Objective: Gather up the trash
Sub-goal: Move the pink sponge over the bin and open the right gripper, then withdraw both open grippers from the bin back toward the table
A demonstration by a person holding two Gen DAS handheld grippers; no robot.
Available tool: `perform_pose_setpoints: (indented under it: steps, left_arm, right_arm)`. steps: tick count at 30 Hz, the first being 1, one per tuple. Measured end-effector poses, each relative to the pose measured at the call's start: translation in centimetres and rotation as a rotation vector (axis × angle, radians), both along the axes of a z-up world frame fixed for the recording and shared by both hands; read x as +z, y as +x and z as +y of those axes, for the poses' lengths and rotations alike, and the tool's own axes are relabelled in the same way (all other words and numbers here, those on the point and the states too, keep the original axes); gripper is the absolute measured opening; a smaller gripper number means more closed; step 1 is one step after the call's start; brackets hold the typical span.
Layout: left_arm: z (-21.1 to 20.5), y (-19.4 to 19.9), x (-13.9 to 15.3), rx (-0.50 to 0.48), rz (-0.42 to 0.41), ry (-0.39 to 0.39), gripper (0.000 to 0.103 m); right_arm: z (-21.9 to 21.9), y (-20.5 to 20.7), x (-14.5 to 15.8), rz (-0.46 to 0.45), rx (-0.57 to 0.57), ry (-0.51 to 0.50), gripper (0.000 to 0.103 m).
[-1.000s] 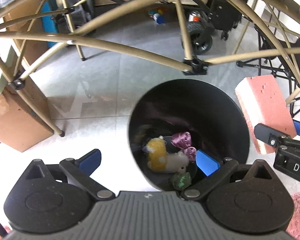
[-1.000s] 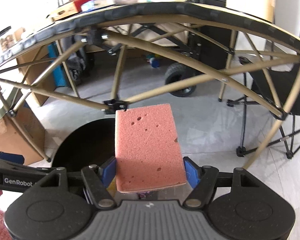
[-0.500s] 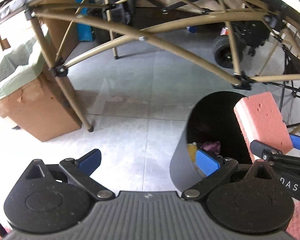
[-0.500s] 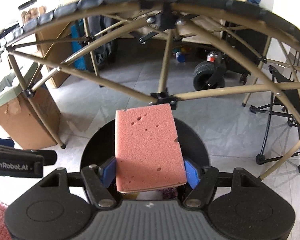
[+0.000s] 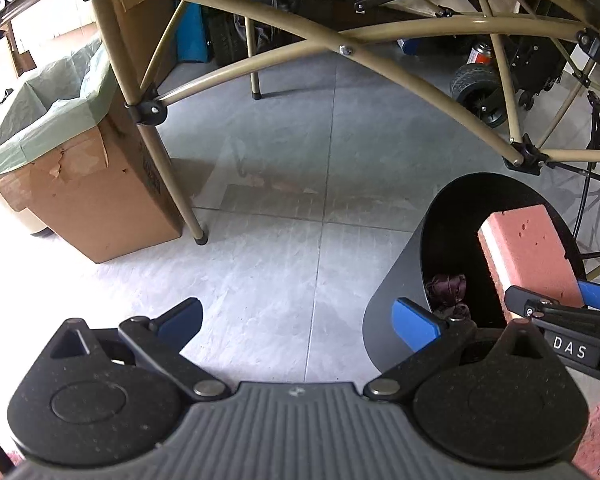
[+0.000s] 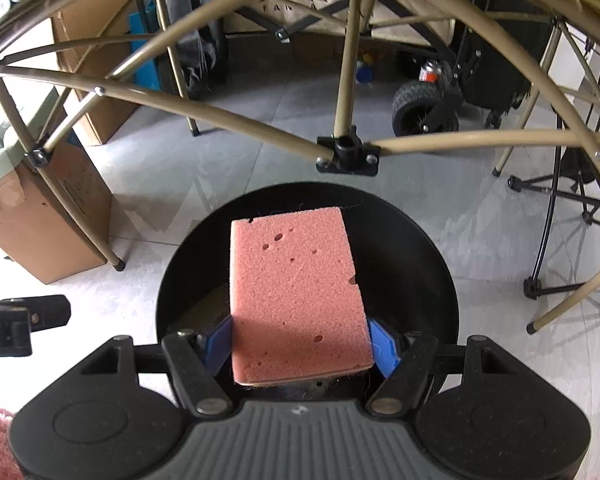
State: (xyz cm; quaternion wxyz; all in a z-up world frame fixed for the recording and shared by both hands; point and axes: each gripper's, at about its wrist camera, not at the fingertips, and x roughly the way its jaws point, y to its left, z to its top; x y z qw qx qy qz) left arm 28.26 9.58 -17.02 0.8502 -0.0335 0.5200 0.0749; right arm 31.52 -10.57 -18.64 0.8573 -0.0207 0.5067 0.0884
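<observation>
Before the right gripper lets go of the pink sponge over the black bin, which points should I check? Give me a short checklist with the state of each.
1. Right gripper holds the pink sponge between both pads: ok.
2. Sponge is over the mouth of the black bin: ok in both views.
3. Sponge stands clear of the bin rim: ok in the right wrist view.
4. Left gripper is open, empty and off to the side of the bin: ok.
5. Room left in the bin: ok; only a purple bow shows low inside.
6. Whether the table frame is high enough above the bin: cannot tell.
</observation>
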Motion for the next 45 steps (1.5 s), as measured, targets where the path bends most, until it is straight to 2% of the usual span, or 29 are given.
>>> perform_pose_setpoints:
  steps: [15, 17, 19, 21, 45]
  left_arm:
    - [0.2, 0.1, -1.0, -0.001, 0.053, 0.005, 0.103]
    - [0.2, 0.1, -1.1, -0.001, 0.059, 0.006, 0.103]
    - [0.1, 0.2, -1.1, 0.001, 0.064, 0.006, 0.103]
    - [0.2, 0.2, -1.2, 0.006, 0.068, 0.001, 0.103]
    - [0.2, 0.1, -1.2, 0.009, 0.062, -0.002, 0.103]
  right_arm:
    - [0.0, 0.7, -0.9, 0.056, -0.019, 0.0, 0.07]
    - [0.0, 0.8, -1.0, 0.063, -0.019, -0.004, 0.076]
    - [0.0, 0.8, -1.2, 0.073, -0.02, -0.003, 0.097]
    - [-0.2, 0.9, -1.3, 0.08, -0.027, 0.0, 0.103]
    - [-0.7, 0.5, -0.9, 0.073, -0.038, 0.009, 0.103]
